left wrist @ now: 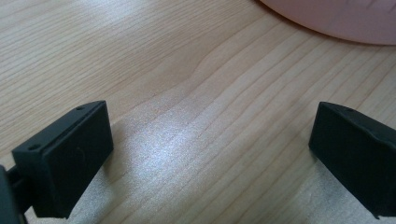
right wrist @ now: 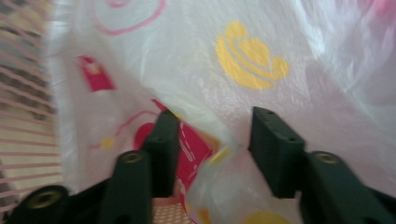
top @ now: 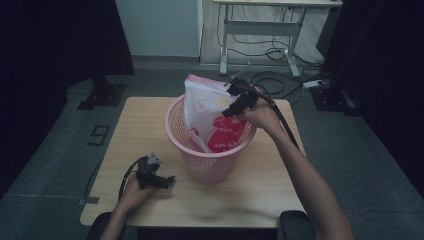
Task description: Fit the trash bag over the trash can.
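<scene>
The printed plastic bag (top: 210, 112), white with pink and yellow patterns, sits inside the pink mesh wastebasket (top: 210, 160) on the wooden counter (top: 150, 125). Its lower part lies down in the basket, while its upper part stands up well above the rim at the far side, uneven and not yet folded over the edge. So the lining of the basket looks partly done: the bag is in, but its mouth remains to be spread and turned down around the rim.

The right claw (top: 235, 102) is at the bag's upper right edge, over the far right of the basket. In the right gripper view the right claw (right wrist: 215, 144) stands about half open, with a crumpled fold of the bag between the jaws; the pads do not appear to press on it, so I judge the film released or not yet caught.

The left claw (top: 165, 181) rests low on the counter at the near left, apart from the basket. In the left gripper view the left claw (left wrist: 210, 154) is wide open and holds nothing, with bare wood between the jaws and the basket's foot (left wrist: 336, 21) beyond.
</scene>
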A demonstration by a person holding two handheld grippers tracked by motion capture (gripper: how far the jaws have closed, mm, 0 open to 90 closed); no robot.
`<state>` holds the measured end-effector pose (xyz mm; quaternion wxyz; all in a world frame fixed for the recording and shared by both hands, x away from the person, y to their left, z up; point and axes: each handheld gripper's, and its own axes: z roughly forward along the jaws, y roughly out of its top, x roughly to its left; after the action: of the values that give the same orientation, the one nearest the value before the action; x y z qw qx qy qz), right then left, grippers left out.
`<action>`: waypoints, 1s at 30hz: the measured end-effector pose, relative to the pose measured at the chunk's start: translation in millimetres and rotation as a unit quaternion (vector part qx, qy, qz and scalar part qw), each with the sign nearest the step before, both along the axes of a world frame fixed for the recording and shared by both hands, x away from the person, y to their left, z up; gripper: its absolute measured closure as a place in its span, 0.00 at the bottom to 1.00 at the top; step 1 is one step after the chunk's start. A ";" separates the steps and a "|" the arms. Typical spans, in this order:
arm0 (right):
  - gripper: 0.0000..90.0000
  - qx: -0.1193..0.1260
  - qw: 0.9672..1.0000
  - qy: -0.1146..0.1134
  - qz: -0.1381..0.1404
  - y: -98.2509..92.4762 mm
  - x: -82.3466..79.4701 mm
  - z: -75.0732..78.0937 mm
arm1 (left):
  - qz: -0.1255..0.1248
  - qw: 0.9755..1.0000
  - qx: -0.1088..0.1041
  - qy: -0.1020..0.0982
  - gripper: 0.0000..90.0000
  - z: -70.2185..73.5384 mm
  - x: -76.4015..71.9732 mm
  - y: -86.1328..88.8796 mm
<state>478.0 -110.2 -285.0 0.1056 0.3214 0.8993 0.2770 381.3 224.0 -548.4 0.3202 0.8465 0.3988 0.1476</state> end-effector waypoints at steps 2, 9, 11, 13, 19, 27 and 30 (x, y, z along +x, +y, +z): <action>0.50 0.004 1.000 -0.016 0.009 1.3 -4.5 23.1 | 0.000 1.000 0.000 0.000 0.00 0.0 0.0 0.0; 0.40 -0.004 0.997 -0.074 -0.024 9.9 21.2 40.2 | -0.002 1.000 -0.001 0.000 0.00 -0.1 0.4 -0.5; 0.38 -0.011 0.996 -0.075 -0.040 9.4 29.6 34.4 | -0.003 1.000 -0.002 0.000 0.00 -0.1 0.5 -0.7; 0.37 -0.048 0.995 -0.062 -0.062 8.8 44.5 17.6 | -0.004 1.000 -0.001 0.000 0.00 0.0 0.6 -0.5; 0.59 -0.122 0.990 -0.047 -0.046 6.3 54.4 -30.2 | -0.005 1.000 0.000 0.000 0.00 0.1 0.6 -0.5; 0.39 -0.113 0.990 -0.062 -0.053 -5.2 44.7 -8.4 | -0.005 1.000 -0.001 0.001 0.00 0.0 0.7 -0.6; 0.34 -0.074 0.992 -0.085 -0.053 0.9 48.1 8.7 | -0.005 1.000 -0.001 0.000 0.00 0.0 0.7 -0.6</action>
<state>526.1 -109.3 -276.2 0.2198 0.3353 0.8867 0.2301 381.9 223.4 -548.5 0.3216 0.8481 0.3951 0.1454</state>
